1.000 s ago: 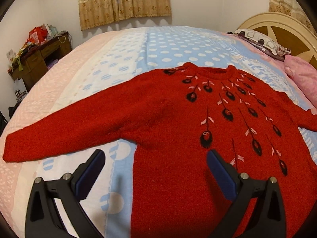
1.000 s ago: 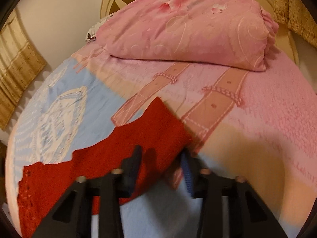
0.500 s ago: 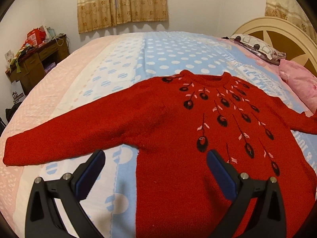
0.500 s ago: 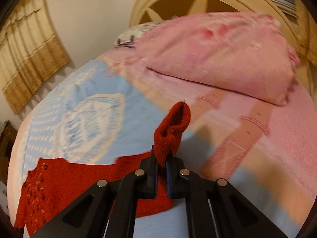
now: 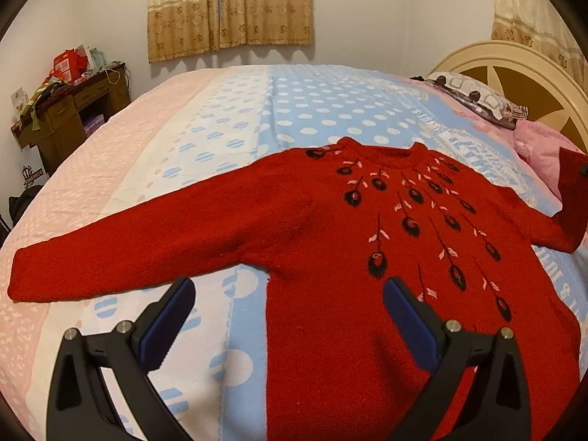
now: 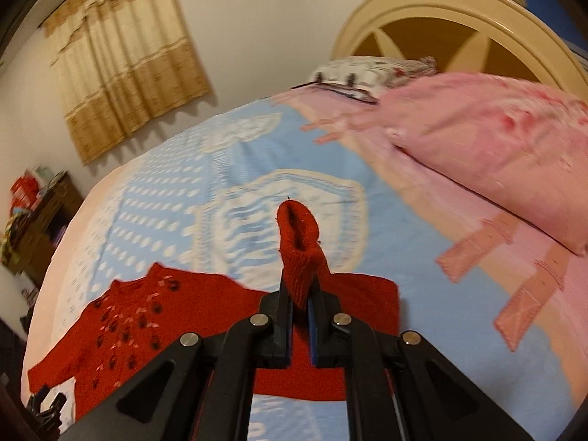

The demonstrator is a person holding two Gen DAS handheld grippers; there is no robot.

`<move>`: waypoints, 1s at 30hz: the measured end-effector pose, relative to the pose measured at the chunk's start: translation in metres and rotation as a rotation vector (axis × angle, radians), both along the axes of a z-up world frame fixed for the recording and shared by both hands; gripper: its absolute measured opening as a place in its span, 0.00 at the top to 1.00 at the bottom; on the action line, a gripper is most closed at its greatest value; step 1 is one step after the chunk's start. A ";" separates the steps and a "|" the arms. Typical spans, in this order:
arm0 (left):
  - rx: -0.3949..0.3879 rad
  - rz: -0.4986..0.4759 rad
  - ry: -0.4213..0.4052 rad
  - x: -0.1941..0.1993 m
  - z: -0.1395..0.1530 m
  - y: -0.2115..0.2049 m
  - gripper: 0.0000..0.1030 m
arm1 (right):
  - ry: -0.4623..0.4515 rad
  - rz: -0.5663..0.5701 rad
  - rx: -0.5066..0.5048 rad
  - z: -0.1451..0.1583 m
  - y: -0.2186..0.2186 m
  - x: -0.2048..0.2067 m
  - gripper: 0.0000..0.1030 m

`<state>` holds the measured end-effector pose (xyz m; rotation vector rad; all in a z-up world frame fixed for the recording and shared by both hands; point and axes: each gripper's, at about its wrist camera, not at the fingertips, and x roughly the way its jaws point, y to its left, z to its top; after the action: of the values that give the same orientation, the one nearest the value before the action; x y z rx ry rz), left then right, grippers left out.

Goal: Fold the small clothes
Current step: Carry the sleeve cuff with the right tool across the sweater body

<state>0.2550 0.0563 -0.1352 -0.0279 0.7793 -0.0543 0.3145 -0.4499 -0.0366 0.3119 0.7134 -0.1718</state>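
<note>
Bedroom with gold curtains [image 5: 229, 7] and one cream headboard [image 6: 452, 25]. Spread front-up across the dotted blue bedspread [image 5: 312, 110]: one red sweater [image 5: 367, 257], black-and-pink feather motifs fanning from the collar. Left wrist view alone: whole sweater, one sleeve stretched toward the bed's pink edge, left gripper [image 5: 288, 308] spread wide above the hem, touching nothing. Right wrist view alone: right gripper [image 6: 300, 303] clamped on the other sleeve's cuff [image 6: 299, 242], raised off the bed. Two pillows near the headboard.

Fuzzy knitted red sweater [image 5: 330, 239] on matt woven bedspread [image 5: 312, 110].
</note>
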 end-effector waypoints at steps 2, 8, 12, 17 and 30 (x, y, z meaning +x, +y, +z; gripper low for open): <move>-0.004 0.002 -0.004 -0.001 0.001 0.002 0.00 | -0.006 0.032 -0.004 0.005 0.017 0.005 0.95; -0.009 0.009 -0.015 -0.003 0.002 0.009 0.00 | -0.036 0.124 -0.016 0.023 0.069 0.019 0.95; -0.018 0.016 -0.020 -0.003 0.003 0.014 0.00 | -0.066 0.186 -0.017 0.034 0.107 0.024 0.95; -0.023 0.020 -0.022 -0.005 0.002 0.021 0.00 | -0.085 0.267 -0.015 0.041 0.156 0.030 0.95; -0.028 0.054 -0.043 -0.012 0.006 0.053 0.00 | -0.049 0.499 -0.058 -0.006 0.292 0.037 0.95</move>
<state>0.2427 0.1096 -0.1292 -0.0740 0.7345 -0.0142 0.3511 -0.1577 -0.0430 0.0759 0.7163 0.2872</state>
